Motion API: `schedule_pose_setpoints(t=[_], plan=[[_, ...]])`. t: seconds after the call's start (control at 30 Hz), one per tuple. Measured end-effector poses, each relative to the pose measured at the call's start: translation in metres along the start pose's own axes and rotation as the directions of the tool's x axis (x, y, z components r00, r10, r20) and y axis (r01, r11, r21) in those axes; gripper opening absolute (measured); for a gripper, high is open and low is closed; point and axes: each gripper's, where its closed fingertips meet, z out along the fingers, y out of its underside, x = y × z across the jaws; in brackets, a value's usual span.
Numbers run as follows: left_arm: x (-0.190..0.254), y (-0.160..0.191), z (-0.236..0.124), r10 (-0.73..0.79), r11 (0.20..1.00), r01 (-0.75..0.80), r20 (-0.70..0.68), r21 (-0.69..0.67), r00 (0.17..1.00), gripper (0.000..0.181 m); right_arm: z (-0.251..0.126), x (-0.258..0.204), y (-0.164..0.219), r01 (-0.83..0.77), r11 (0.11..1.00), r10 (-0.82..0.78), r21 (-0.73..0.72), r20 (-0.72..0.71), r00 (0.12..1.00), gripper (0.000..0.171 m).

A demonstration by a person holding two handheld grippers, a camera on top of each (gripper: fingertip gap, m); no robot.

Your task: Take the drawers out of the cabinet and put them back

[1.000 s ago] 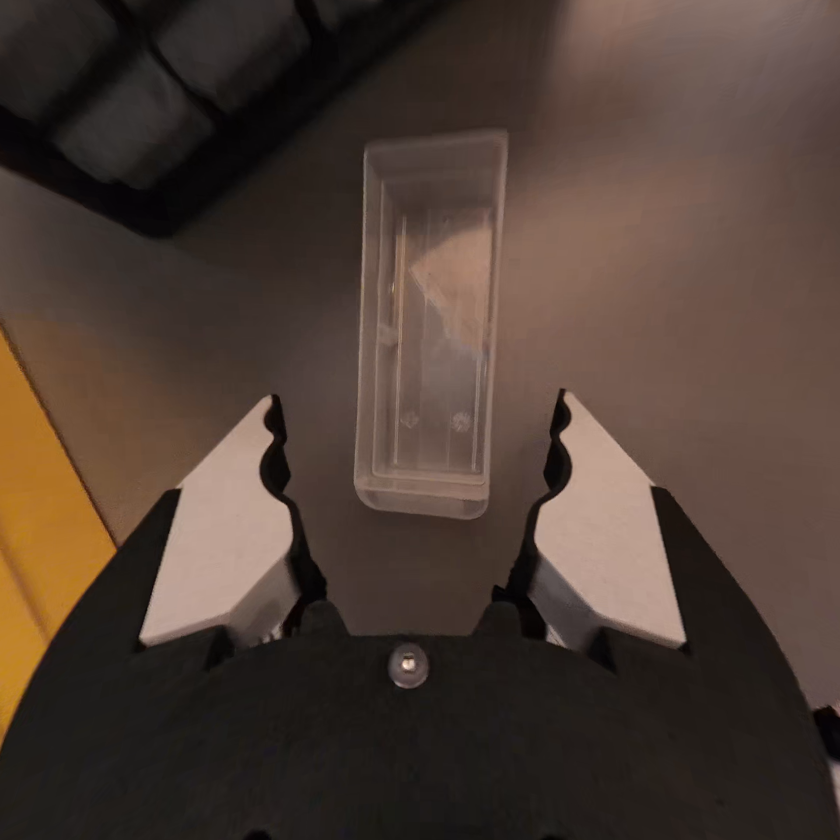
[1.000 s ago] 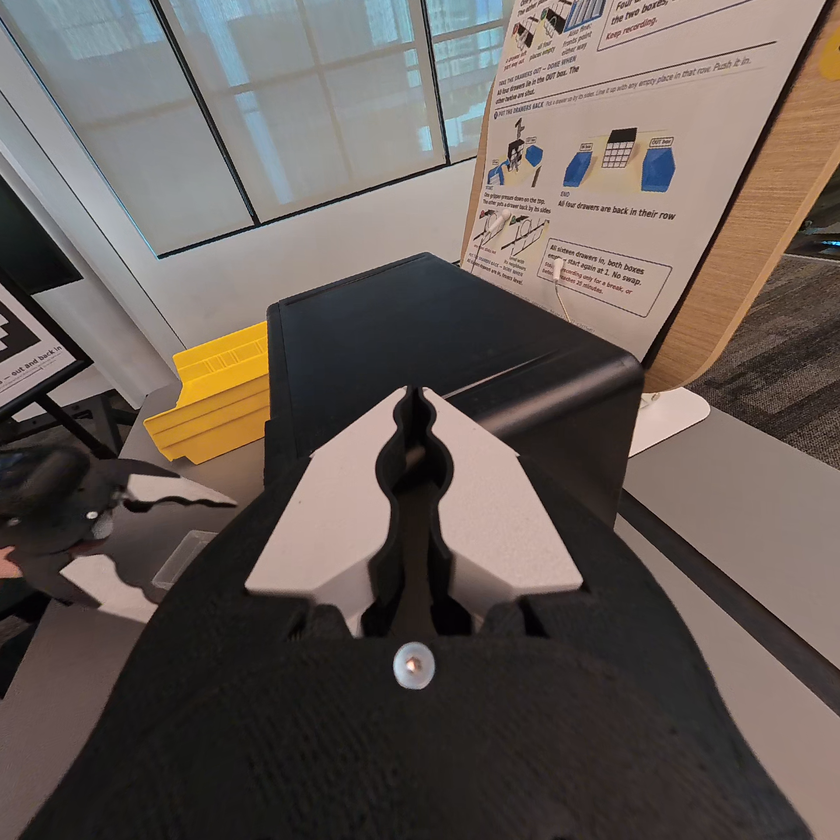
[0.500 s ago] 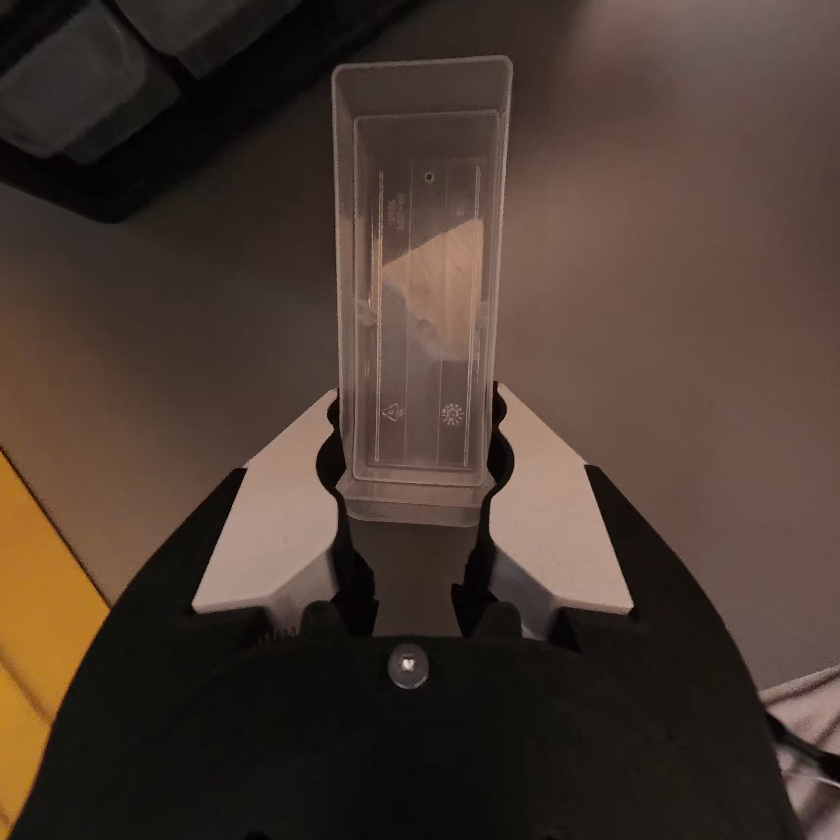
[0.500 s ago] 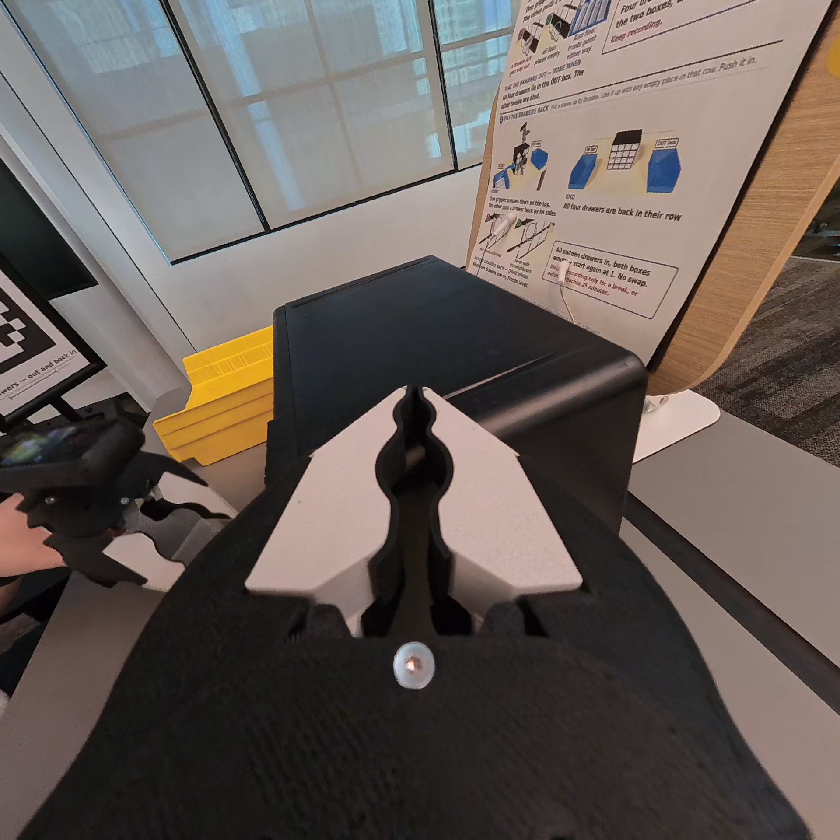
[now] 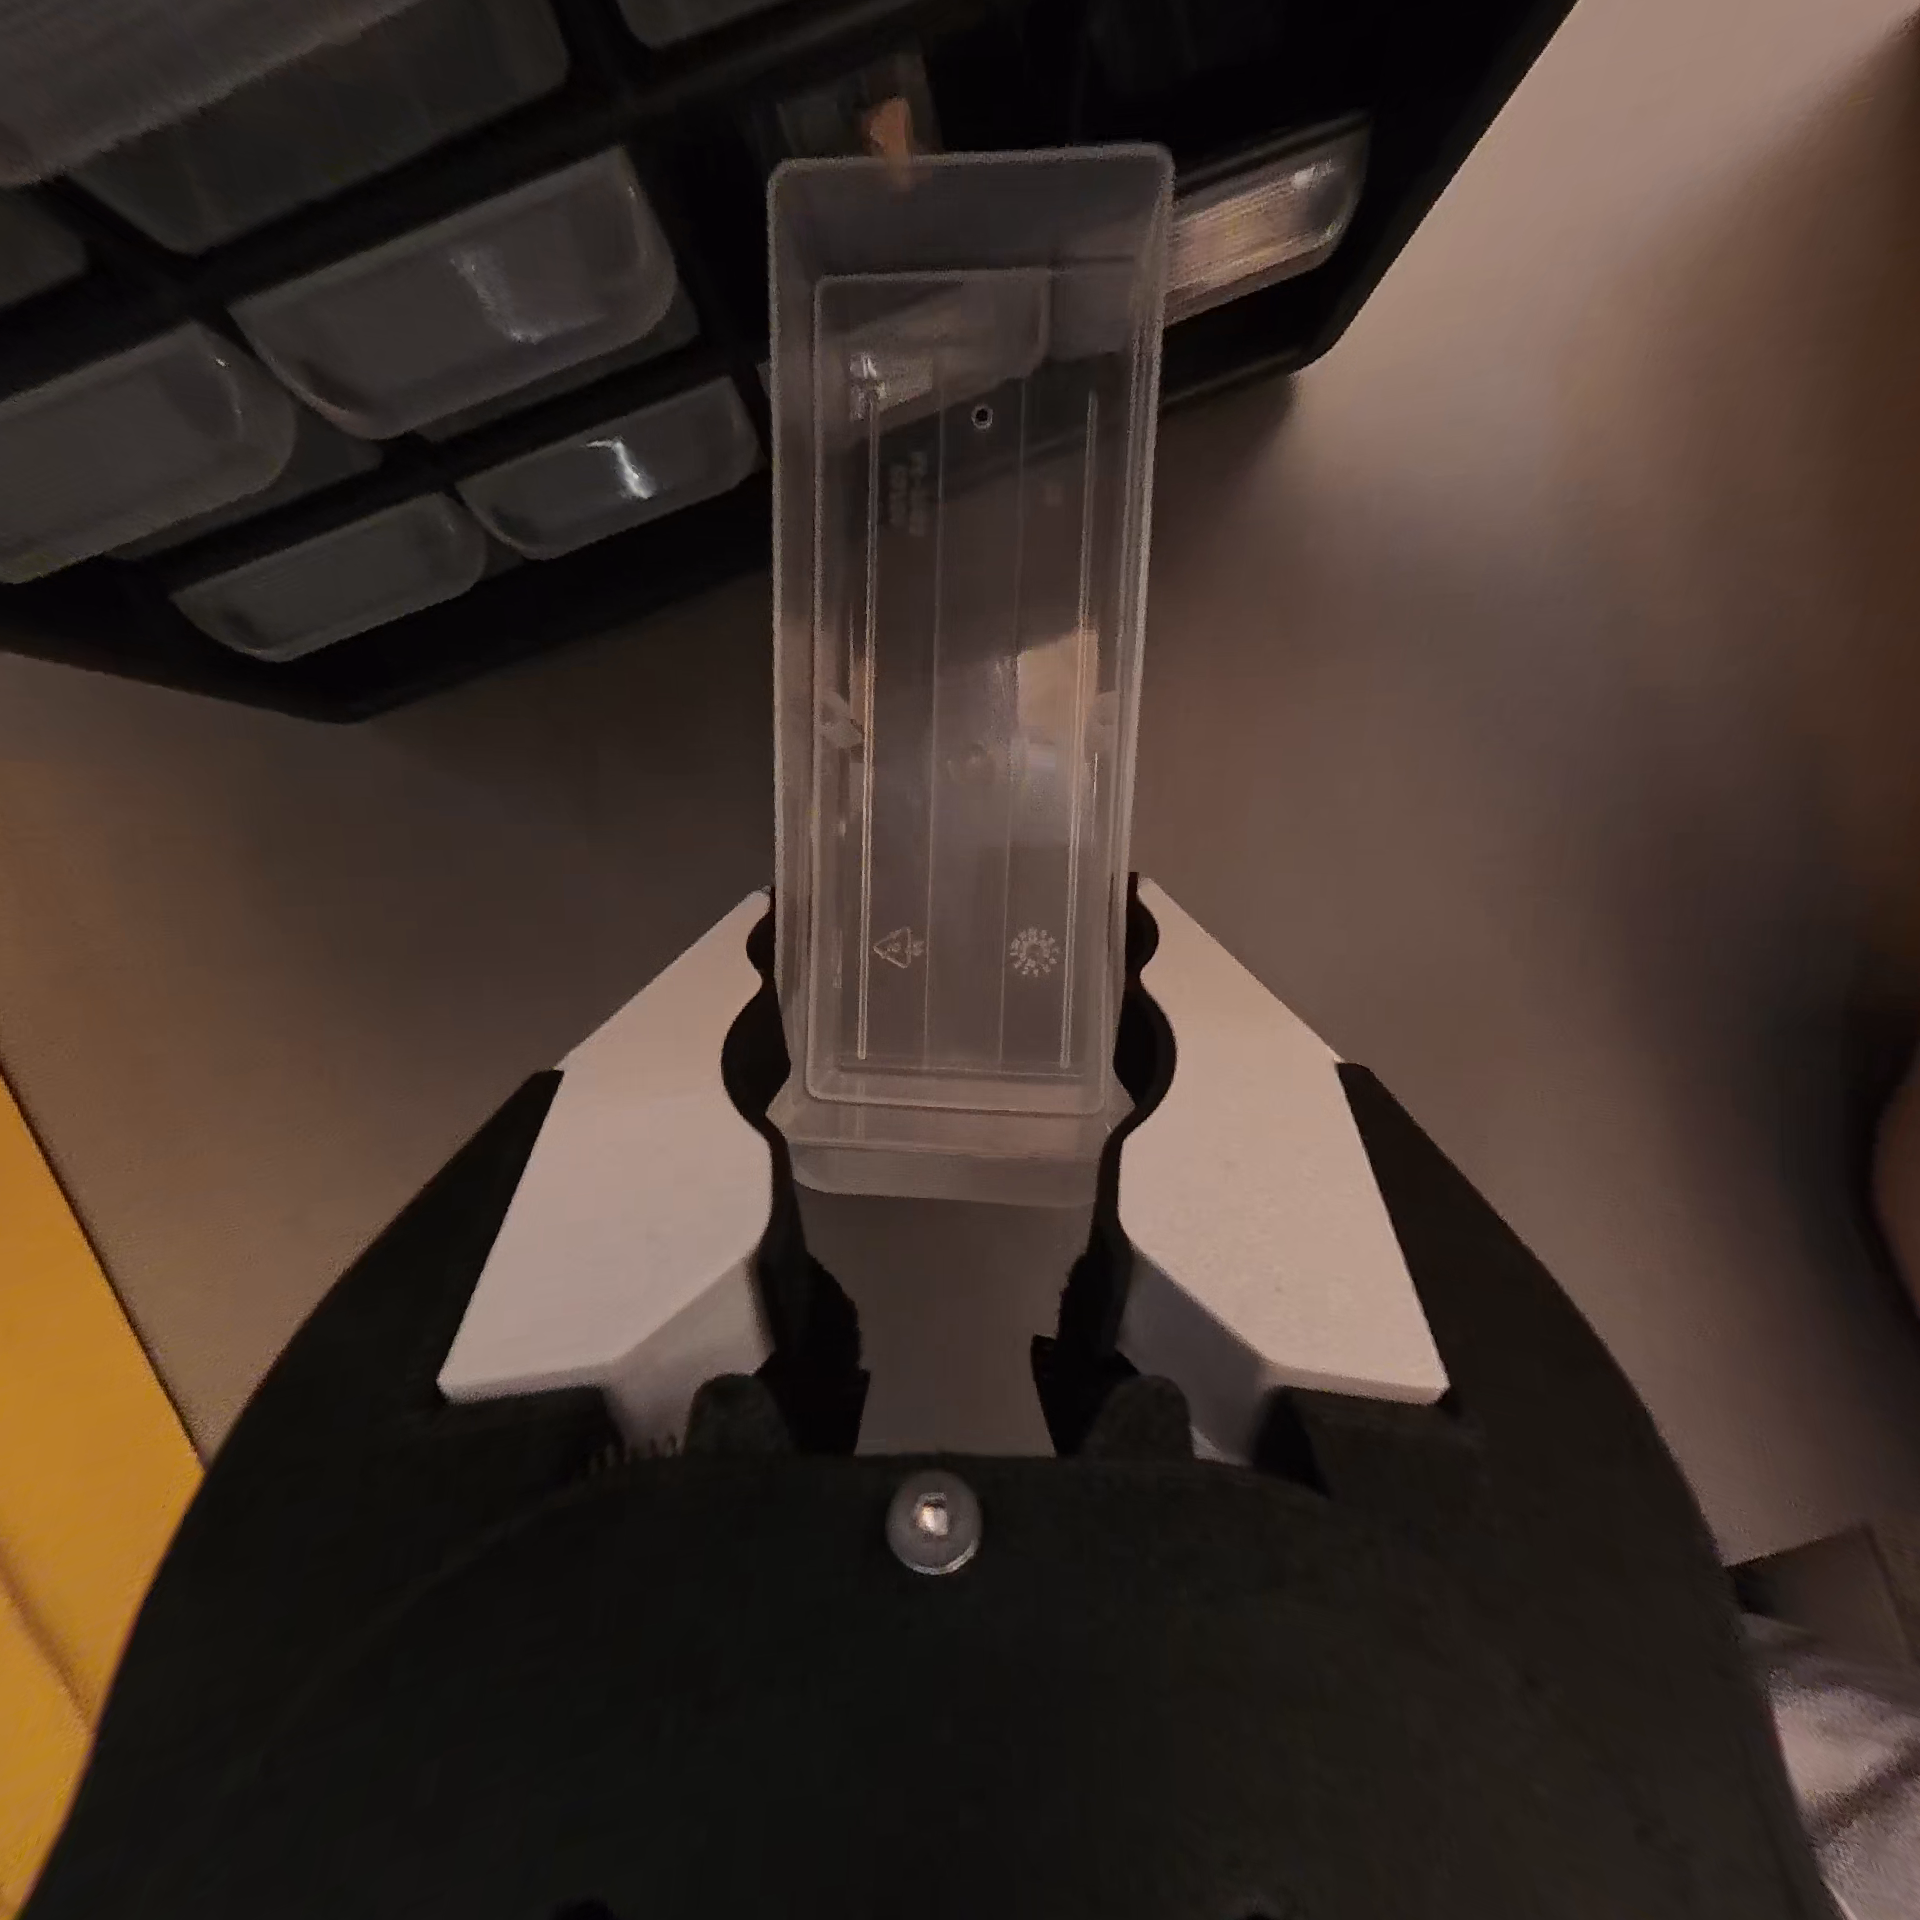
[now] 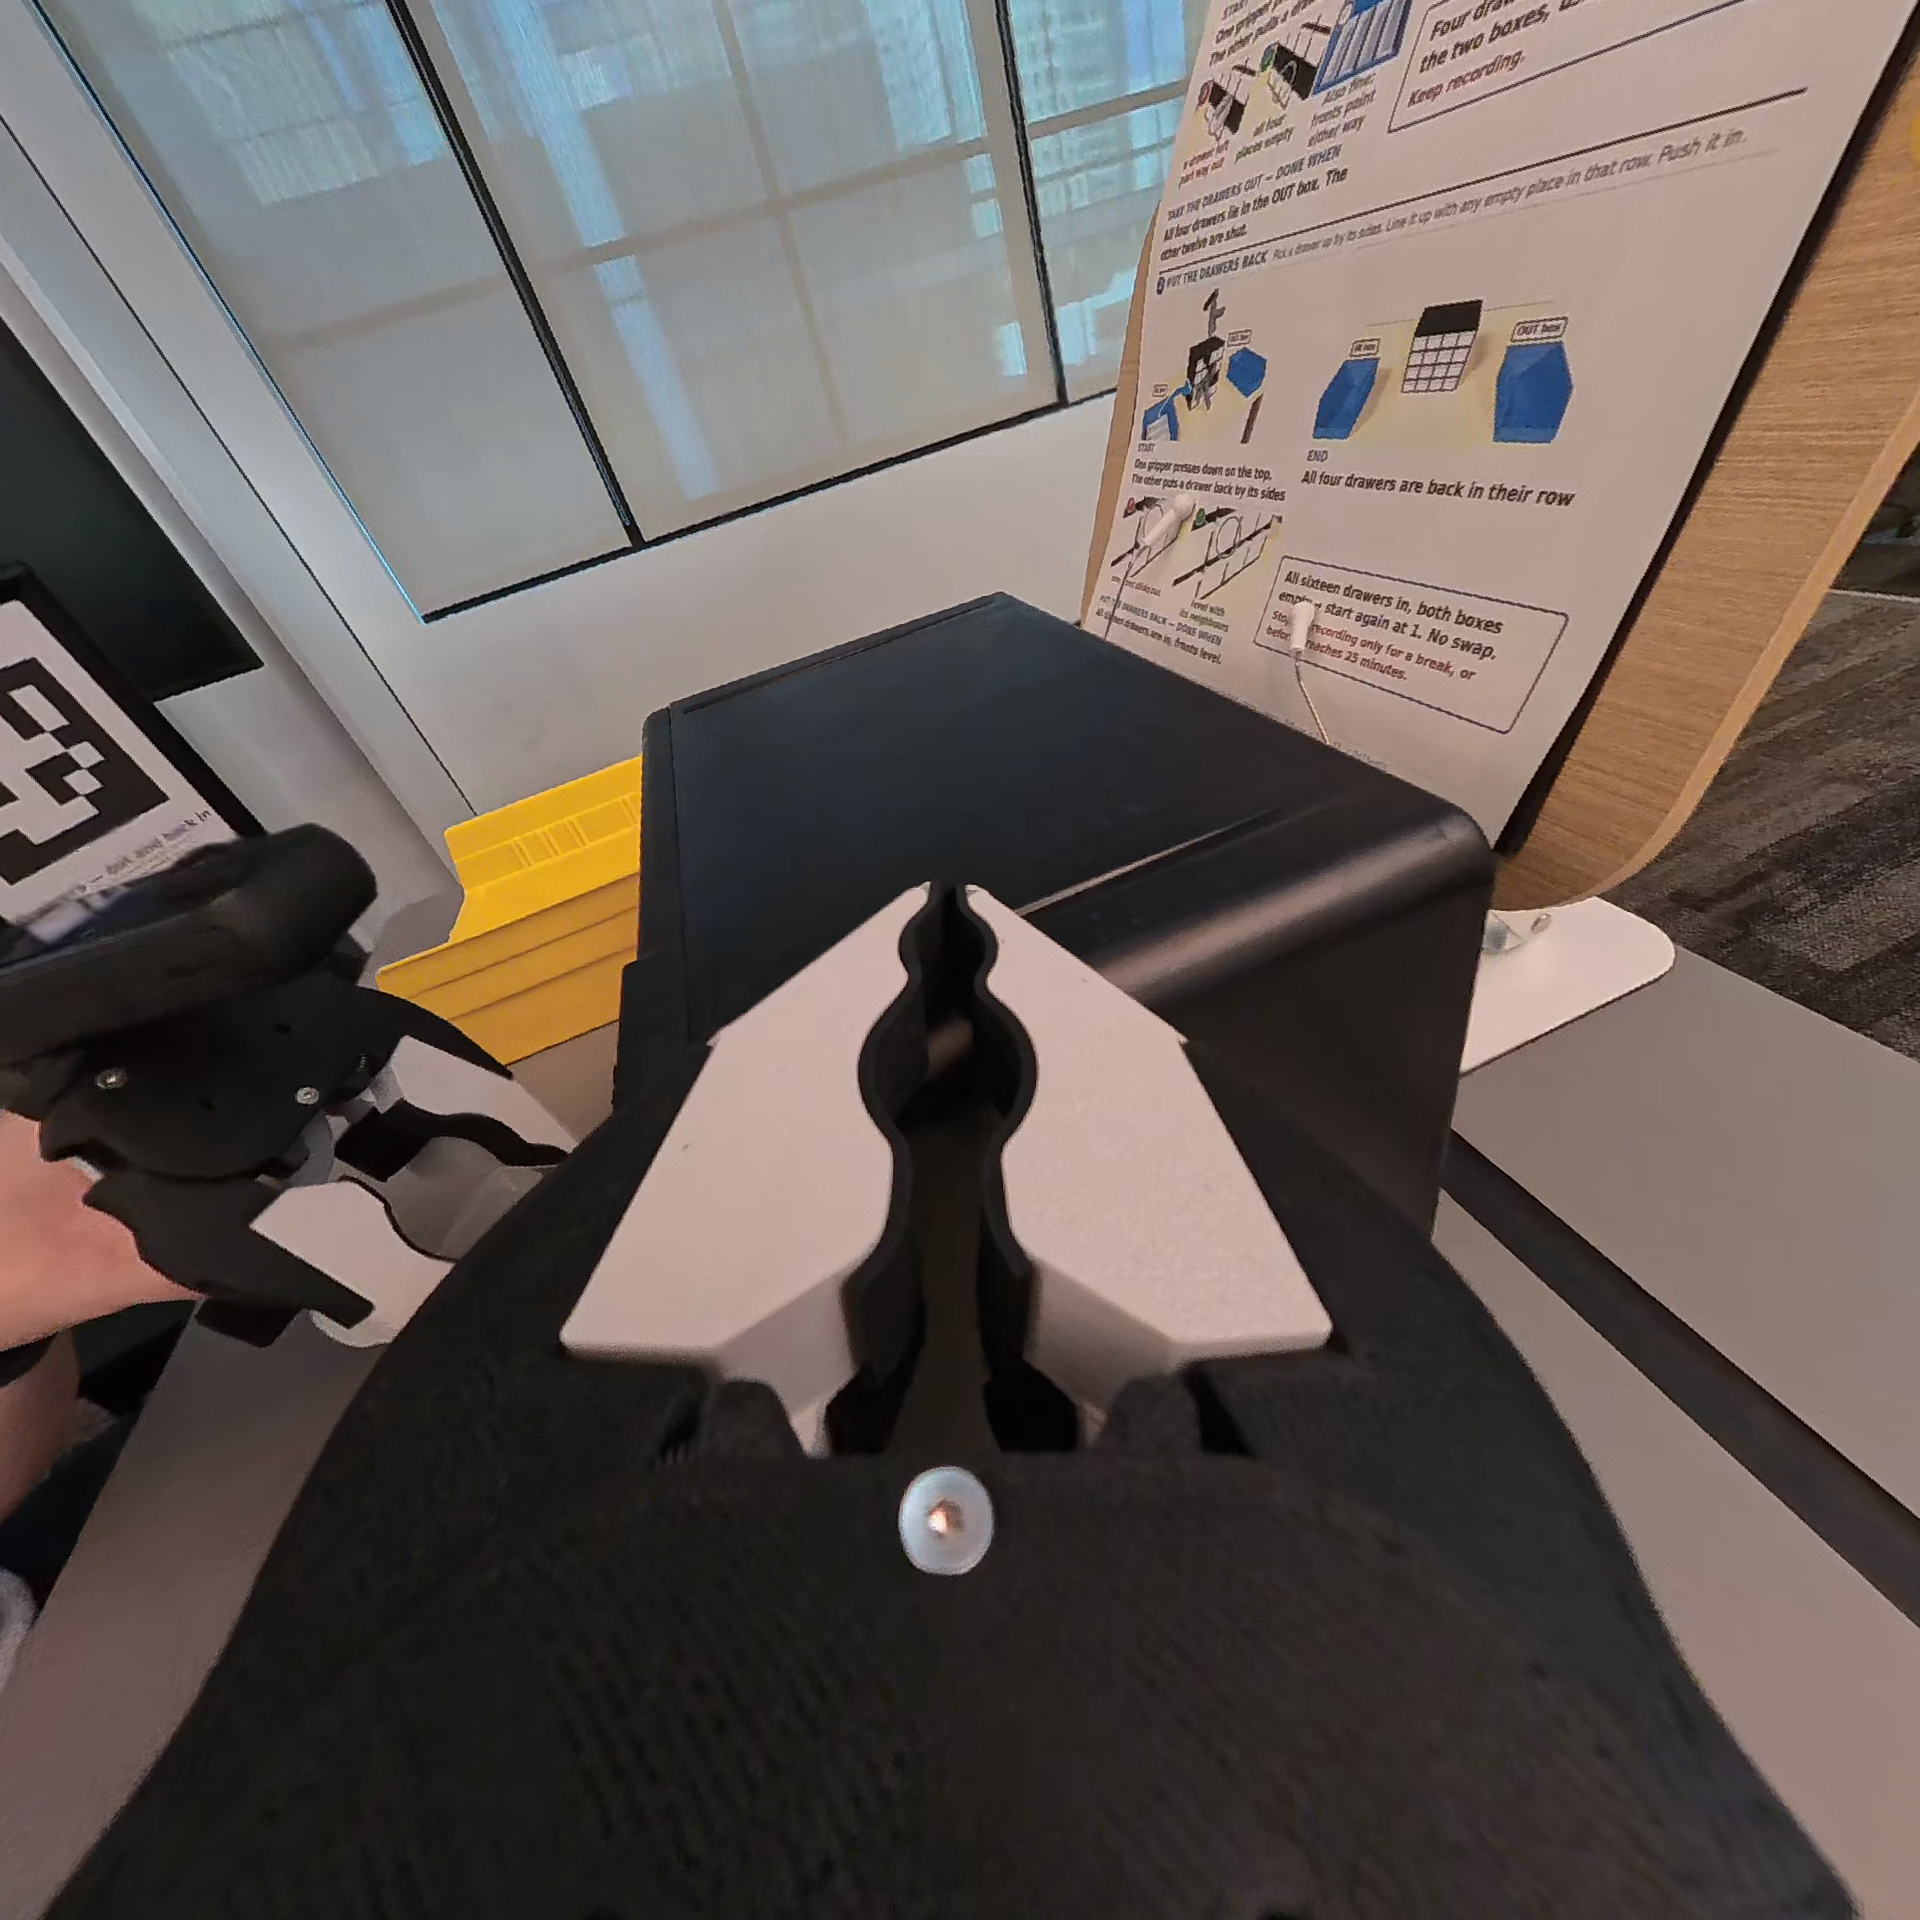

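My left gripper [image 5: 951, 914] is shut on the near end of a clear plastic drawer [image 5: 961, 644] and holds it by its long sides above the grey table. The drawer's far end reaches the lower right part of the black cabinet's front [image 5: 717, 582], where several clear drawer fronts [image 5: 457, 301] sit in their slots. My right gripper [image 6: 948, 896] is shut and empty, its tips on the near edge of the cabinet's black top [image 6: 1039, 758]. The left gripper also shows at the left of the right wrist view [image 6: 416, 1153], held by a hand.
A yellow bin [image 6: 530, 914] stands left of the cabinet; its edge shows in the left wrist view [image 5: 62, 1351]. An instruction board [image 6: 1455, 364] on a wooden stand rises behind the cabinet on the right. A black-and-white marker sign [image 6: 62, 769] stands at far left. The gap from one gripper's tips to the other's is roughly 25 centimeters.
My left gripper closed on the clear drawer, lifted it off the table and carried it toward the cabinet front. The right gripper has stayed shut on the cabinet top.
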Motion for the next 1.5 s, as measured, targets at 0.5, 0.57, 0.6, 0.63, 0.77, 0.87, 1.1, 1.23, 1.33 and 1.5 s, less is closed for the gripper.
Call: schedule_pose_setpoints(t=[0.5,0.57,0.6,0.63,0.77,0.87,1.1,1.23,1.33,1.5], plan=[[-0.004,-0.006,-0.009,-0.085,0.996,0.086,0.033,-0.036,0.996,0.062,0.000,-0.001,0.000,-0.014,1.000,0.013,0.016,0.024,1.000,0.000],[-0.003,-0.008,-0.010,-0.081,0.996,0.083,0.061,-0.035,0.995,0.062,0.000,-0.001,0.000,-0.014,1.000,0.014,0.016,0.024,1.000,0.000],[-0.002,-0.010,-0.011,-0.078,0.997,0.080,0.075,-0.022,0.994,0.062,0.000,-0.002,0.000,-0.015,1.000,0.014,0.017,0.026,1.000,0.000],[-0.002,-0.013,-0.012,-0.083,0.997,0.083,0.087,0.000,0.993,0.062,0.000,-0.002,0.000,-0.016,1.000,0.016,0.018,0.027,1.000,0.000],[0.000,-0.021,-0.006,-0.124,0.992,0.119,0.113,0.043,0.986,0.062,0.000,-0.002,-0.001,-0.019,1.000,0.019,0.021,0.033,0.999,0.000],[0.002,-0.025,0.005,-0.138,0.990,0.134,0.129,0.044,0.982,0.062,0.000,-0.002,0.000,-0.017,1.000,0.017,0.019,0.031,0.999,0.000],[0.008,-0.049,0.023,-0.147,0.981,0.135,0.084,0.140,0.986,0.066,0.000,-0.002,0.000,-0.019,1.000,0.018,0.020,0.036,0.999,0.000],[0.025,-0.054,0.014,-0.054,0.974,0.058,-0.025,0.221,0.998,0.083,-0.001,-0.002,-0.001,-0.021,0.999,0.021,0.023,0.041,0.999,0.000],[0.027,-0.048,-0.010,0.132,0.941,-0.125,0.000,0.316,0.991,0.085,0.000,-0.003,-0.001,-0.023,0.999,0.022,0.025,0.044,0.999,0.000],[0.037,-0.026,-0.044,0.499,0.720,-0.529,0.194,0.449,0.844,0.075,0.000,-0.003,-0.001,-0.032,0.999,0.030,0.030,0.058,0.998,0.000]])
